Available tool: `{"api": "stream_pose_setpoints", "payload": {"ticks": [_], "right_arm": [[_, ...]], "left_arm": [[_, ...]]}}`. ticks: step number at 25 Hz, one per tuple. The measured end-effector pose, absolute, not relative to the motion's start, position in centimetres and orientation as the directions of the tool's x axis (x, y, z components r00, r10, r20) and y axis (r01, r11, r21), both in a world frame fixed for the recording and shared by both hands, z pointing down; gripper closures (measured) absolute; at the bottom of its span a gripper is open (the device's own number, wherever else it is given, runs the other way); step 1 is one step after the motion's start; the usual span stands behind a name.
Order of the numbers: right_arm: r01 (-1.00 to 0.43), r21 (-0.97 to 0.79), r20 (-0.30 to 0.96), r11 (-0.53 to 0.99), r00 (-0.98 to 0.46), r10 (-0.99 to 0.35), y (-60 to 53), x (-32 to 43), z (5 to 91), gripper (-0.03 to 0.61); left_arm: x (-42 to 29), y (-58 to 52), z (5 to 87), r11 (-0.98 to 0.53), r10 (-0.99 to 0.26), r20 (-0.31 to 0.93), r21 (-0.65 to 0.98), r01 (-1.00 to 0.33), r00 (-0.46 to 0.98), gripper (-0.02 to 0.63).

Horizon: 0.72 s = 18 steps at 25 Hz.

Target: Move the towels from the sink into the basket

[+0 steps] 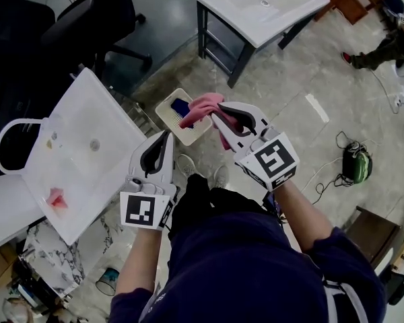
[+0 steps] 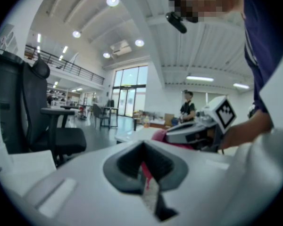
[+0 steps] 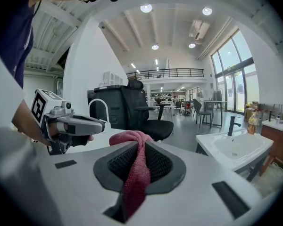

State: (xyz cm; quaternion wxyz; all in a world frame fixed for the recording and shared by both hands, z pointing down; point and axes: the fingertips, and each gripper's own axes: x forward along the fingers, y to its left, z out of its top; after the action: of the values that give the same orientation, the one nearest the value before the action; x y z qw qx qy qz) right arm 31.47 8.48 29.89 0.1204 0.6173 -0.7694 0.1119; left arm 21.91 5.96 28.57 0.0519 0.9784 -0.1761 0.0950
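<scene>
A: R gripper (image 1: 219, 118)?
B: Jaws clamped on pink towel (image 1: 203, 105), up over the basket (image 1: 165, 117) on the floor.
A: L gripper (image 1: 165, 137)?
B: Jaws together, nothing in them, next to sink (image 1: 111, 110). 2nd towel (image 1: 56, 197) lies in sink's near end.

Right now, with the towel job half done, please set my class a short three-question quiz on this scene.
1. How many towels lie in the sink?
2. True or false: the right gripper is shut on a pink towel.
3. In the head view, that pink towel shows against which: A the sink, B the basket, C a chair?

Key
1. One towel.
2. True.
3. B.
</scene>
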Motion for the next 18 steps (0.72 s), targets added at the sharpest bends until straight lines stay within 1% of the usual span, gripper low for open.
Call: {"api": "stream_pose_setpoints", "payload": {"ticks": [13,18], "right_arm": [[-0.987,-0.031,0.356,0.161,-0.161,-0.920,2.9,30.3,31.4,0.532],[-0.984,-0.048,0.353,0.174,-0.180,-0.918,1.7,30.0,31.9,0.532]], "left_arm": [[21.5,-0.1,28.8,-0.954,-0.275,0.225,0.055,-0.294,0.935,0.611],[21.5,-1.0,29.2,-0.949,-0.286,0.229,0.067,-0.308,0.930,0.611]]}}
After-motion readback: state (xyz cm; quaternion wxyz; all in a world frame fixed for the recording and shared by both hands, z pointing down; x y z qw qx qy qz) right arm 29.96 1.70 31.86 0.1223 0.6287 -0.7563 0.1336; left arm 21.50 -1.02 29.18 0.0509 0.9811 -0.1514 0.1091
